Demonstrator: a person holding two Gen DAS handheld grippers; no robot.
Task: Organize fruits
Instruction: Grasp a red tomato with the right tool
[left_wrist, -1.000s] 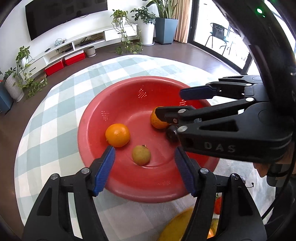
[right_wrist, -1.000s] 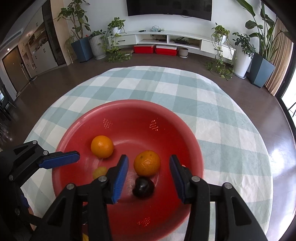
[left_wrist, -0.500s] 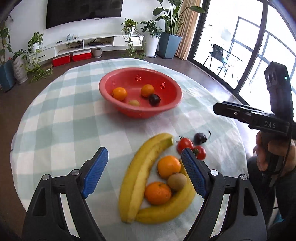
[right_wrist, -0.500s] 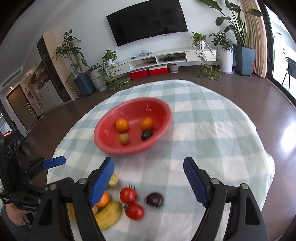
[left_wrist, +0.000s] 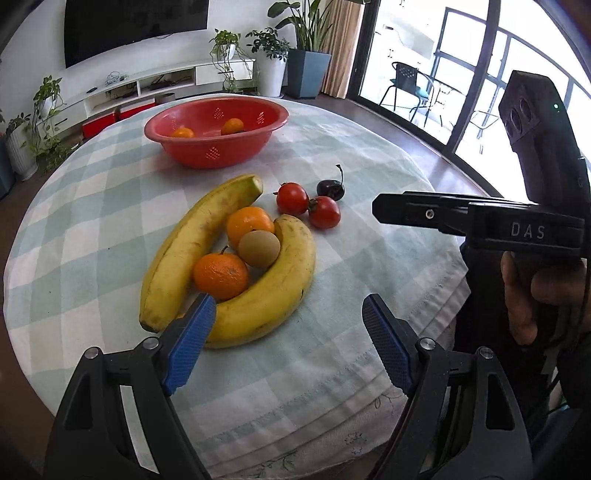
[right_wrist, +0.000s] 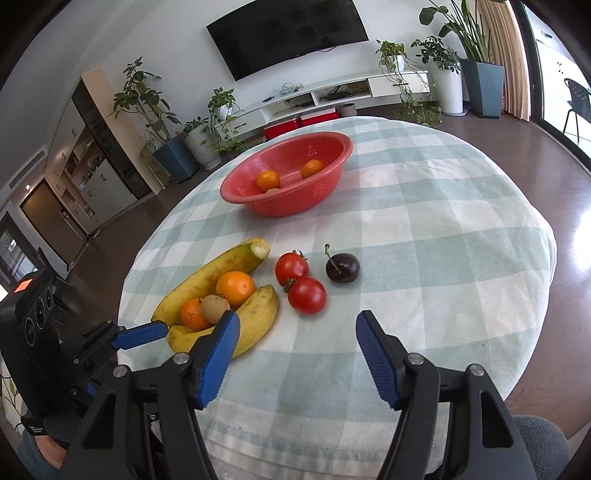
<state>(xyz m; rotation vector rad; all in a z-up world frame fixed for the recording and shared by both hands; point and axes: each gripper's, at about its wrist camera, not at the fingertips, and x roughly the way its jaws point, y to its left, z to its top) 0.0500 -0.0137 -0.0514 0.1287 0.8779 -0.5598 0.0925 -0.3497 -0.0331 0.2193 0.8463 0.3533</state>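
Two wrist views, fruit sorting under way. I am holding both grippers back at the near edge of the table, having just pulled them out of the red bowl (left_wrist: 216, 127), which a second ago filled both views and now is sitting far across the checked cloth (left_wrist: 332, 350). The left gripper (left_wrist: 288, 336) is standing released with nothing between its pads, its jaws having just been opening; the right gripper (right_wrist: 295, 350) is likewise empty and apart, its jaws having opened and then been closing a little. In the bowl I am seeing two oranges (right_wrist: 268, 180) and a small brownish fruit at the rim line; the dark fruit dropped there is hidden from here. Still waiting on the cloth are two bananas (left_wrist: 192, 243) cradling two oranges (left_wrist: 221, 276) and a kiwi-like fruit (left_wrist: 258, 248), with two tomatoes (left_wrist: 324, 212) and a dark plum (left_wrist: 330, 188) just beside them. I am judging one delivery finished and the next pick about to begin, the left nearest the banana cluster, the right nearest the tomatoes.
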